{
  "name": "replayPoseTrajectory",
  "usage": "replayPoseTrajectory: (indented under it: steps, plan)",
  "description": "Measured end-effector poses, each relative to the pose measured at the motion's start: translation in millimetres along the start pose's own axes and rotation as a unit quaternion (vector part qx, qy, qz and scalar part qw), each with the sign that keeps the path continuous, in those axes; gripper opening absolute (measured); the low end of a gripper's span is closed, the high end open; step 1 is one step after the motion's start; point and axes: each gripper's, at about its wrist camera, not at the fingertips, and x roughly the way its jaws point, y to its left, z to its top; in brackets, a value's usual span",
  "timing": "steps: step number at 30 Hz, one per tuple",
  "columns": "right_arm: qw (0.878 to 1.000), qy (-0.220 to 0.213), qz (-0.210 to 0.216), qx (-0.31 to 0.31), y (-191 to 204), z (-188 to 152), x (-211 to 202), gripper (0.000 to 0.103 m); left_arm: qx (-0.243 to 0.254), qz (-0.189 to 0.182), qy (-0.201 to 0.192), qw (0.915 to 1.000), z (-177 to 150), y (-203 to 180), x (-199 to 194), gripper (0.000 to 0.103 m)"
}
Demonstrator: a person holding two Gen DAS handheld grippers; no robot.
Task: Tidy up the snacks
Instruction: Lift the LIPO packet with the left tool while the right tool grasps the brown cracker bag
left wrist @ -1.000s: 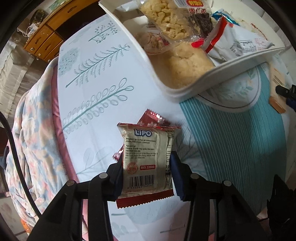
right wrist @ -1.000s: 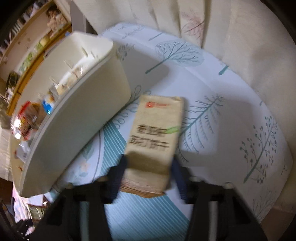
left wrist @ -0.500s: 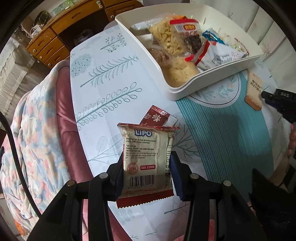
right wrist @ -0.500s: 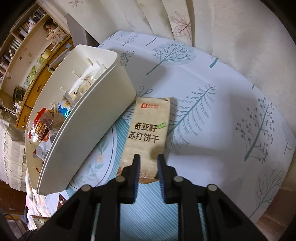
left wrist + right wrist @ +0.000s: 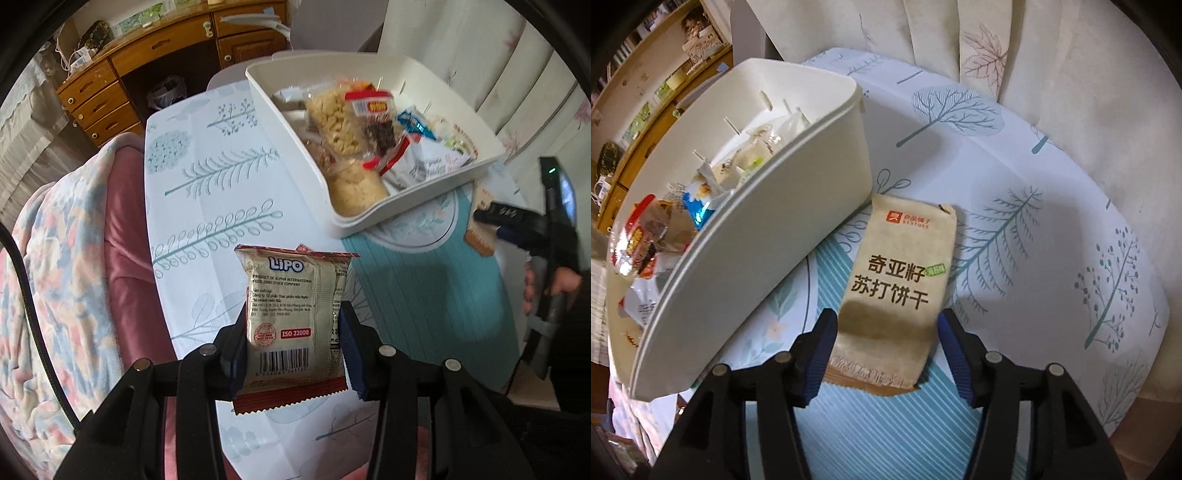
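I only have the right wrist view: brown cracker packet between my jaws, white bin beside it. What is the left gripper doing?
Observer: The left gripper is clamped on a Lipo packet, held above the tablecloth.
Operator: Does my right gripper grip its packet?
Observer: Not visibly; the right gripper is opening around the brown cracker packet, which lies flat.
Operator: Anything else loose?
Observer: A red wrapper edge peeks out behind the Lipo packet.

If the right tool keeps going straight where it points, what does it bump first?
Probably the brown cracker packet lying on the table, already between the right tool as its jaws open.
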Motion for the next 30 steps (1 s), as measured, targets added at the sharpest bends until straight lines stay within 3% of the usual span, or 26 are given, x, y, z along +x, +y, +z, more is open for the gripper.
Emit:
replayPoseTrajectory:
  steps: [4,8,14,20,30]
  plan:
    - [1.0,0.007,0.004,0.01,-1.2,-0.3,6.8,0.063,-0.005,-0.012,-0.014,0.9998,-1.0,1.5,-7.3,0.042]
    - [1.0,0.006,-0.019,-0.008,10.0,-0.3,10.6,0.069,-0.007,-0.012,-0.02,0.9997,-4.8,5.2,-12.4,0.042]
    - [0.998,-0.001,-0.06,-0.026,28.3,-1.8,16.3,0.069,-0.01,-0.006,-0.027,0.9996,-12.0,13.9,-20.0,0.042]
    - [0.998,-0.007,-0.057,-0.029,31.0,-9.5,13.4,0.061,-0.017,-0.004,-0.035,0.9993,-20.7,24.8,-30.3,0.042]
    - [0.999,0.025,-0.013,-0.018,7.5,-50.1,-3.9,0.06,-0.015,-0.015,-0.036,0.9991,-28.5,26.8,-35.2,0.042]
